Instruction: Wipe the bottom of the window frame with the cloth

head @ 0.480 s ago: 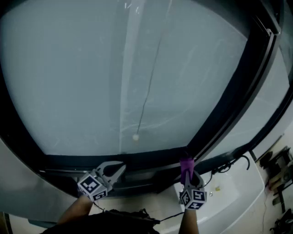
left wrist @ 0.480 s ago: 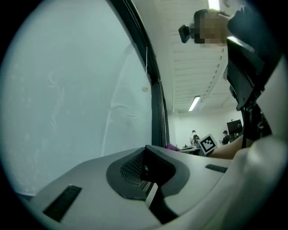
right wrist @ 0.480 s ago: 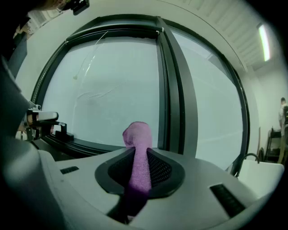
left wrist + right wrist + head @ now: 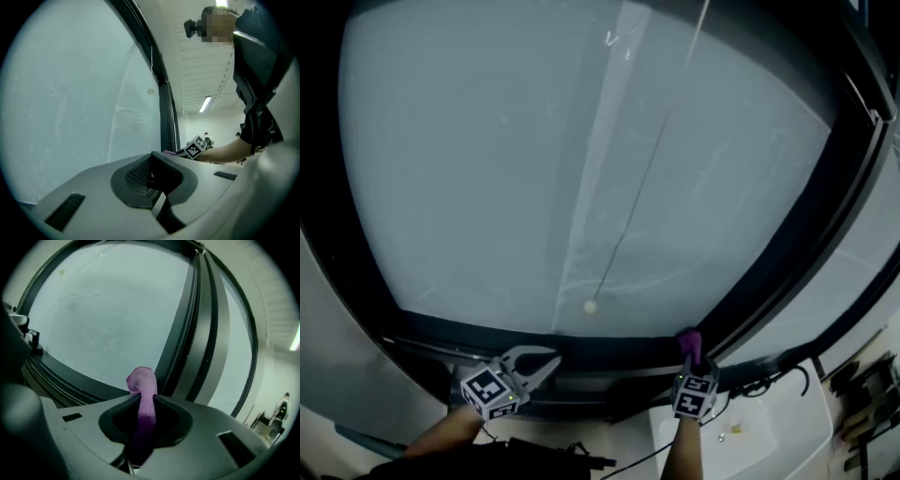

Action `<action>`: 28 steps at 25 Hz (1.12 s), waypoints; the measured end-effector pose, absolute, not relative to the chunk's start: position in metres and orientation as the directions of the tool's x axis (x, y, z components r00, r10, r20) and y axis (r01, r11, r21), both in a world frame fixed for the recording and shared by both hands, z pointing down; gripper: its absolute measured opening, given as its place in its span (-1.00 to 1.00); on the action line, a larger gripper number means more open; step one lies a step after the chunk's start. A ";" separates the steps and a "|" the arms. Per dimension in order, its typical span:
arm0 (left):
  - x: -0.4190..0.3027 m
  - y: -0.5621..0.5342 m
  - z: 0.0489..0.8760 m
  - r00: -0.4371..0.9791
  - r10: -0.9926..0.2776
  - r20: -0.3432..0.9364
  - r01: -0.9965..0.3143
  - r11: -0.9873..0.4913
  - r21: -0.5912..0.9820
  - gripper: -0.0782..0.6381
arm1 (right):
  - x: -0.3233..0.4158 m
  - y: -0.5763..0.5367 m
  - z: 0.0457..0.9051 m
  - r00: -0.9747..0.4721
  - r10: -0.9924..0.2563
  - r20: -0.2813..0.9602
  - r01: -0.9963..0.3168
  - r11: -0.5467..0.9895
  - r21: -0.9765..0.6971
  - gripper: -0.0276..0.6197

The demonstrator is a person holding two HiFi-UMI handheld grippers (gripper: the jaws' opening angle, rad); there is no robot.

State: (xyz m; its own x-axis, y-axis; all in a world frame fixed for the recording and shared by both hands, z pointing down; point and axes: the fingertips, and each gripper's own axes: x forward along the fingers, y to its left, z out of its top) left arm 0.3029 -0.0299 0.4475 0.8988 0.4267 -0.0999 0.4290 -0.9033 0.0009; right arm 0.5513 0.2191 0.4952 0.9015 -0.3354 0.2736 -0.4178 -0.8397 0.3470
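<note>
Cloth point(image 4: 143, 390), purple and bunched into a narrow roll, is pinched between the jaws of the right gripper point(image 4: 692, 360), which are closed tight on it; its rounded end pokes out past the jaw tips. In the head view that end sits at the bottom rail of the window frame point(image 4: 609, 349), right in the corner where the rail meets the frame's slanted dark upright point(image 4: 787, 244). Whether the cloth actually presses on the rail cannot be told; it looks touching or just short of it. The left gripper point(image 4: 546, 360) hovers just in front of the same bottom rail, well to the left of the cloth, with its jaws brought together and nothing between them. From the left gripper view the cloth shows only as a small purple sliver beside the other gripper's marker cube point(image 4: 194, 147), close against the frame. Above the rail, a pale frosted pane point(image 4: 534, 169) fills the frame, and a thin pull cord hangs down across it, ending in a small bead point(image 4: 590, 307) just above the rail, between the two grippers. Below the frame's right corner a white ledge point(image 4: 778, 436) runs along, with a dark cable point(image 4: 759, 387) lying near the rail.
</note>
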 end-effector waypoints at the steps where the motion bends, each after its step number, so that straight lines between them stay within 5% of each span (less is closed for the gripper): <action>1: 0.303 -0.030 0.448 0.900 0.426 -0.097 0.428 -0.904 -0.001 -0.78 | 0.557 0.218 0.500 0.906 -0.308 0.291 -0.402 -0.843 0.359 -0.69; 12: 0.304 -0.031 0.445 0.914 0.397 -0.086 0.399 -0.917 0.012 -0.78 | 0.578 0.200 0.515 0.905 -0.235 0.354 -0.389 -0.793 0.469 -0.69; 28: 0.304 -0.034 0.444 0.915 0.384 -0.128 0.391 -0.919 0.042 -0.78 | 0.550 0.179 0.517 0.816 -0.403 0.414 -0.547 -0.769 0.330 -0.69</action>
